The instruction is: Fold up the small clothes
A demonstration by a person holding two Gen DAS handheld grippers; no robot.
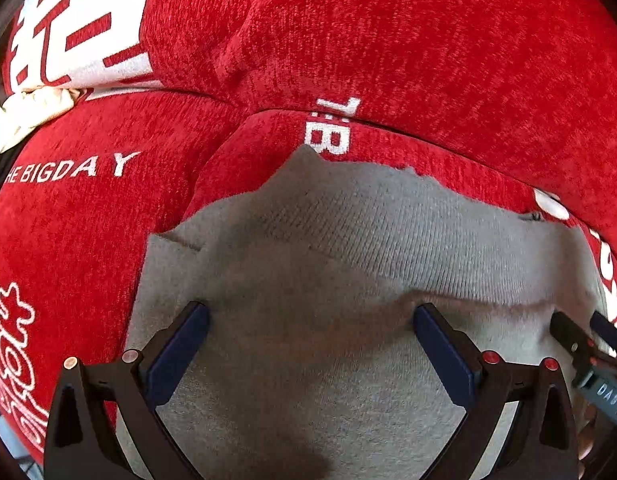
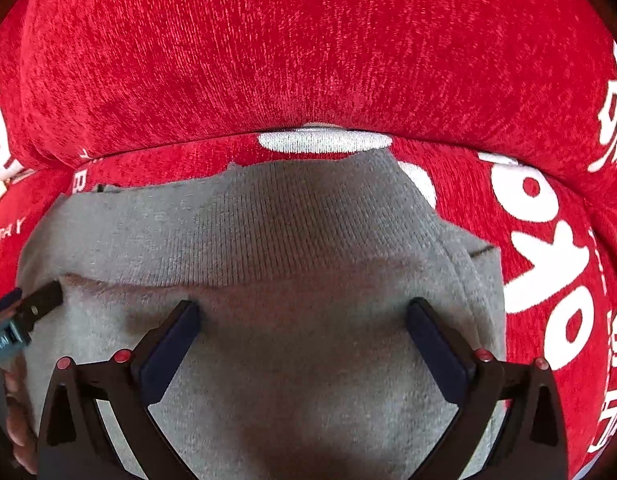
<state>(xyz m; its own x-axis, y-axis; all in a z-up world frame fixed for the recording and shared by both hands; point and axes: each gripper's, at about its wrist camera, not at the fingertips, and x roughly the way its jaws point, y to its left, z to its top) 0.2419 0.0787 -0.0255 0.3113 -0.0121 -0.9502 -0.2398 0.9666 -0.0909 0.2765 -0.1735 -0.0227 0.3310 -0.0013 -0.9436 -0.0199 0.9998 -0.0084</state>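
A small grey knit garment (image 1: 348, 248) lies on a red cover, its ribbed band toward the back. It also shows in the right wrist view (image 2: 292, 232). My left gripper (image 1: 310, 316) is open, its fingers spread just above or on the grey cloth, holding nothing. My right gripper (image 2: 302, 312) is open too, low over the same garment, empty. The right gripper's finger (image 1: 576, 336) shows at the right edge of the left wrist view. The left gripper's finger (image 2: 40, 304) shows at the left edge of the right wrist view.
The red plush cover (image 1: 388, 40) with white lettering spreads under and behind the garment, and rises in a thick fold at the back (image 2: 308, 60). A cream cloth (image 1: 32, 108) lies at the far left.
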